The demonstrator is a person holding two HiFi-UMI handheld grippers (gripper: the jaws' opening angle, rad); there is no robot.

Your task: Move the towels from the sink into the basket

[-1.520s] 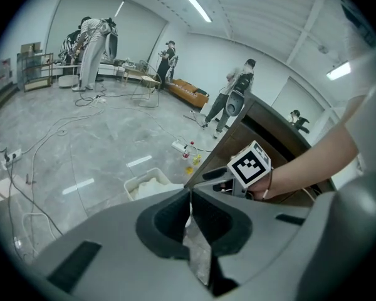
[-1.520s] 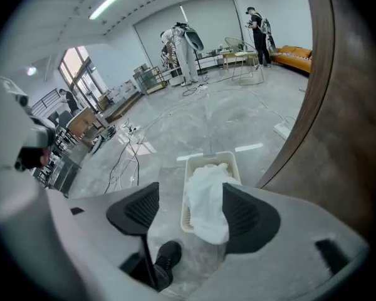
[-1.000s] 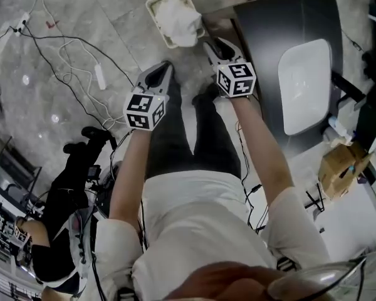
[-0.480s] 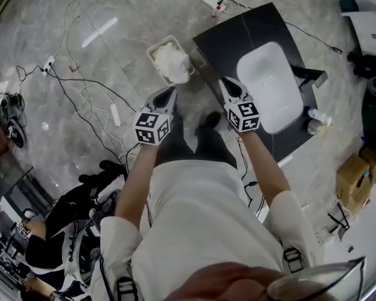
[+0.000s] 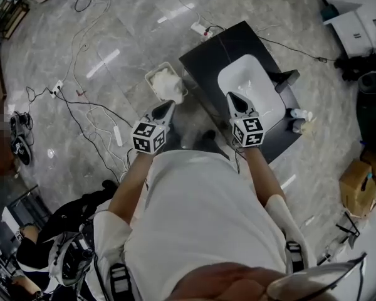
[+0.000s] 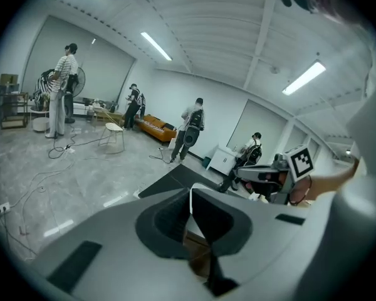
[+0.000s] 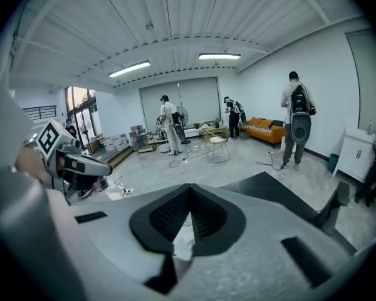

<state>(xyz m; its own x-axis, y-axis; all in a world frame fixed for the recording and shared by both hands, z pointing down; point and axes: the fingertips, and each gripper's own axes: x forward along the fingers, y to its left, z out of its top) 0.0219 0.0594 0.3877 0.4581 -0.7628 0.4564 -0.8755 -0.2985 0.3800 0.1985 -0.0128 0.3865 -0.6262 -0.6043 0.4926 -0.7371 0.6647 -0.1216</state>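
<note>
Since the earlier frames both tools have risen clear of the cream rectangular plastic basket (image 5: 150, 79); the left tool (image 5: 169, 105) is closed and empty, and the right tool (image 5: 233, 96) has just closed on nothing. The crumpled white towels (image 5: 168, 84) fill the basket on the floor at 9 o'clock from the white oval sink (image 5: 254, 80). The heap's long axis runs from 11 to 5 o'clock with no distinct leading end, and it is piled high, so a fold may slip over the rim.

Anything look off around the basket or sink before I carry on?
Nothing spilled or damaged. The towels are heaped above the basket rim and seem to lap over its edge nearest the counter. The sink looks empty. Loose cables trail across the floor beside the basket, a possible trip hazard.
</note>
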